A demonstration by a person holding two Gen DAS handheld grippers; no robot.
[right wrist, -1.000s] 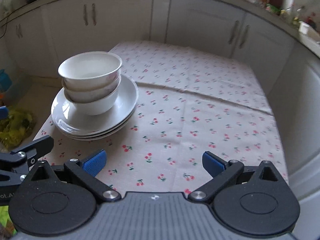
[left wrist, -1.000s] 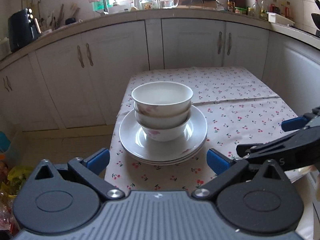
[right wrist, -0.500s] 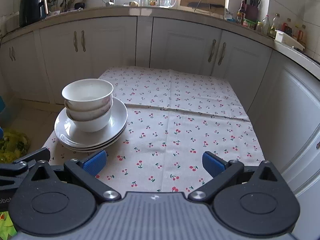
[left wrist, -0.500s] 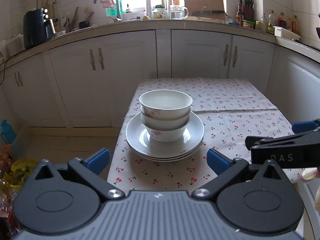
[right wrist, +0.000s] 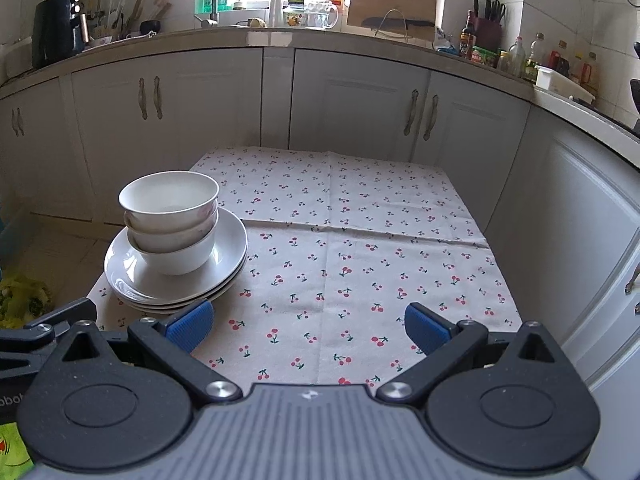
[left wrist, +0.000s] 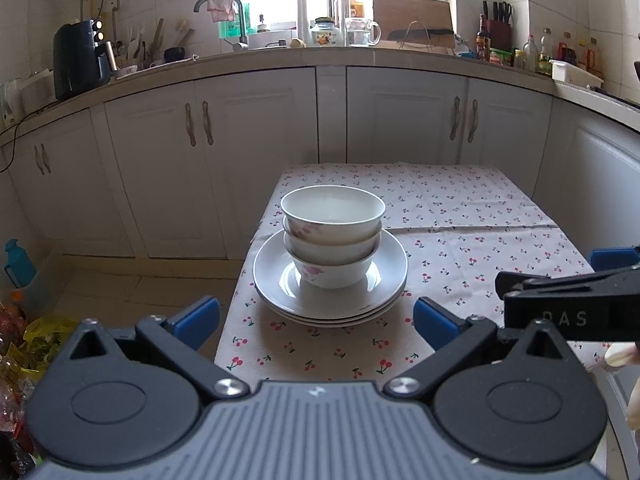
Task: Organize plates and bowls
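Left wrist view: we hold the left gripper (left wrist: 316,316) with its blue pads spread wide and nothing between them, low at the near edge of the table (left wrist: 460,220). Straight ahead of it the stack of plates (left wrist: 272,280) sits close to the table's left edge, its rim almost at the drop of the cherry-print cloth (left wrist: 480,248). Left of that edge we see bare floor and white cabinets (left wrist: 160,168) beyond. On the plates three bowls (left wrist: 332,220) nest upright, one inside the other; the top bowl looks empty and white inside.

In the right wrist view our right gripper (right wrist: 308,324) is likewise spread wide with nothing between its pads, above the near middle of the cloth. From here the plates (right wrist: 228,248) and bowls (right wrist: 170,216) lie to the left, near the left pad but apart from it. The whole right and far part of the table (right wrist: 400,220) is open cloth, bounded by cabinets at the far end and on the right.
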